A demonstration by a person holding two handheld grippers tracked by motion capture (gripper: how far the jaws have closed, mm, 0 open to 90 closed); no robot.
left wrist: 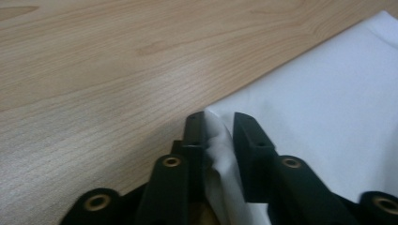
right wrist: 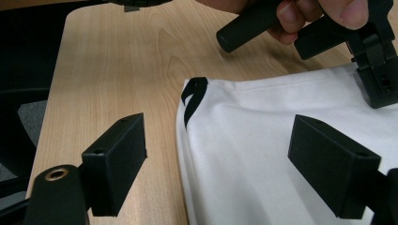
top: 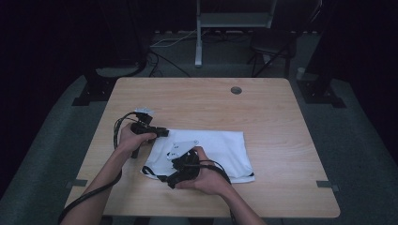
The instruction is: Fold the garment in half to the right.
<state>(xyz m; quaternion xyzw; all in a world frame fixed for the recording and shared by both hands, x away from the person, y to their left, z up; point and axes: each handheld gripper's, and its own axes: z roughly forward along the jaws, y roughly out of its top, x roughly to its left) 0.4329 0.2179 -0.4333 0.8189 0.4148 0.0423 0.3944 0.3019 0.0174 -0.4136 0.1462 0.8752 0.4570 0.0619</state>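
Observation:
A white folded cloth with black trim lies flat on the near half of the wooden table. My left gripper is at the cloth's far left corner. In the left gripper view its jaws stand close together with that corner of the cloth pinched between them. My right gripper hovers over the cloth's near left part, jaws wide apart with nothing gripped. Below and ahead of it are the cloth, a black loop at its edge, and the left gripper farther off.
A round cable hole sits near the table's far edge. Behind the table stand a white frame leg and a dark chair, with cables on the floor. Bare wood surrounds the cloth on all sides.

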